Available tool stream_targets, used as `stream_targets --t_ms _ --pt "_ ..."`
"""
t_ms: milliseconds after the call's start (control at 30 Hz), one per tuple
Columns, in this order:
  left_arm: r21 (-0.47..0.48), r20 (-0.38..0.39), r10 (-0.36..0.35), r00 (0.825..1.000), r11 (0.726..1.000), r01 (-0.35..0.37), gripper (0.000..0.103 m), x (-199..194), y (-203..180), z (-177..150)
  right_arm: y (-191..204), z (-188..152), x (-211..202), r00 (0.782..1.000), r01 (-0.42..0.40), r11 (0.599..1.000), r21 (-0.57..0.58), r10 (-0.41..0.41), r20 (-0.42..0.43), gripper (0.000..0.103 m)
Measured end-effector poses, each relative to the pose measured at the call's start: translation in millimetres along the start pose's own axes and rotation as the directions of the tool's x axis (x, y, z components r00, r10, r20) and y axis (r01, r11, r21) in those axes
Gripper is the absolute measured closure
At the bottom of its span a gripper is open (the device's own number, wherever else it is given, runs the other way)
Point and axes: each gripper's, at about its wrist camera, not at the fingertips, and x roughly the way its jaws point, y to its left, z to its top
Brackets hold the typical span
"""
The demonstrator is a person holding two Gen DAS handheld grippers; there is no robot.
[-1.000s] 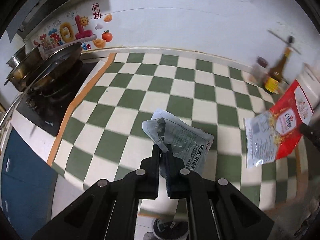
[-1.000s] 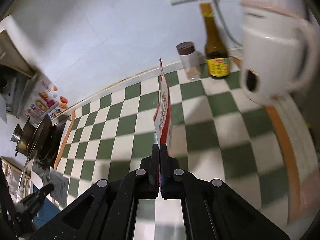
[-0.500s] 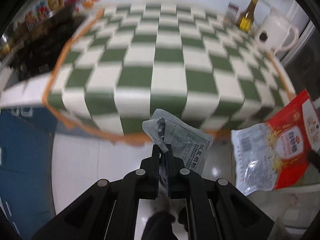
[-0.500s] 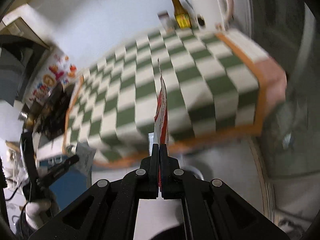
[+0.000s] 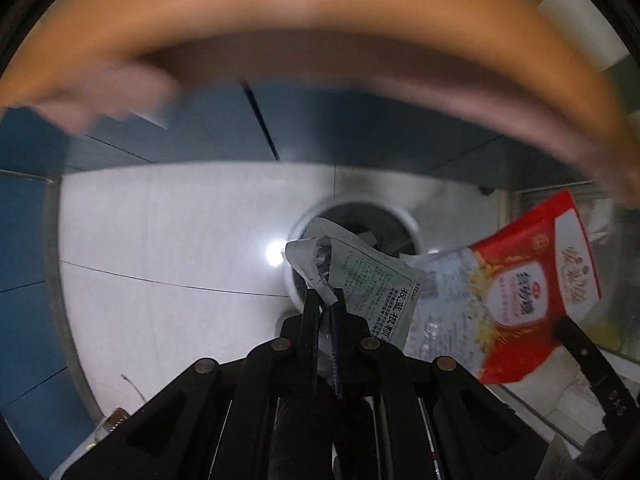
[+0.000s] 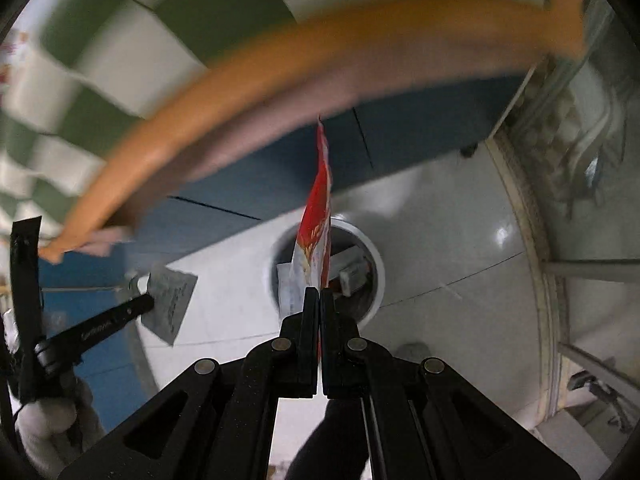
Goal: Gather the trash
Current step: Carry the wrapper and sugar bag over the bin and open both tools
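My left gripper is shut on a crumpled grey sachet with printed text, held above a round white-rimmed trash bin on the floor. In the right wrist view my right gripper is shut on the lower edge of a red and clear food packet, seen edge-on over the same trash bin. The red packet also hangs at the right of the left wrist view, and the grey sachet shows at the left of the right wrist view. Some trash lies inside the bin.
The orange-edged counter lip with its green and white chequered top looms blurred overhead. Blue cabinet doors stand behind the bin. The floor is pale glossy tile. A glass door frame runs along the right.
Both grippers have dropped from over the chequered counter to below its edge and tipped downward. The bin on the floor has come into view under the two held wrappers.
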Motion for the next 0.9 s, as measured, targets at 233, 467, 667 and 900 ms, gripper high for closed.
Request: stream_targets --t_ms 233,467,667,900 --pt "0.010 -0.111 0.007 0.994 1.000 -0.006 0.093 146.9 -12.1 10.7 -23.6 -0.9 161.7 0.997 0.035 0.999 -0.036 -0.037 -0.070 0.102" --pt "-0.006 -0.137 0.016 0.990 1.000 -0.017 0.023 191.5 -13.3 3.6 -30.3 -1.3 227.0 0.981 0.058 0.996 -0.075 -0.071 -0.181 0.092" --pt "-0.012 -0.083 0.061 0.995 0.998 -0.062 0.003 163.0 -2.4 -5.1 -29.2 0.3 204.1 0.980 0.118 0.983 -0.142 -0.139 -0.146 0.014" --pt "-0.016 -0.003 0.110 0.994 0.994 -0.110 0.003 122.1 7.2 -24.6 -17.3 -16.7 178.5 0.973 0.167 0.959 -0.229 -0.198 -0.117 0.000"
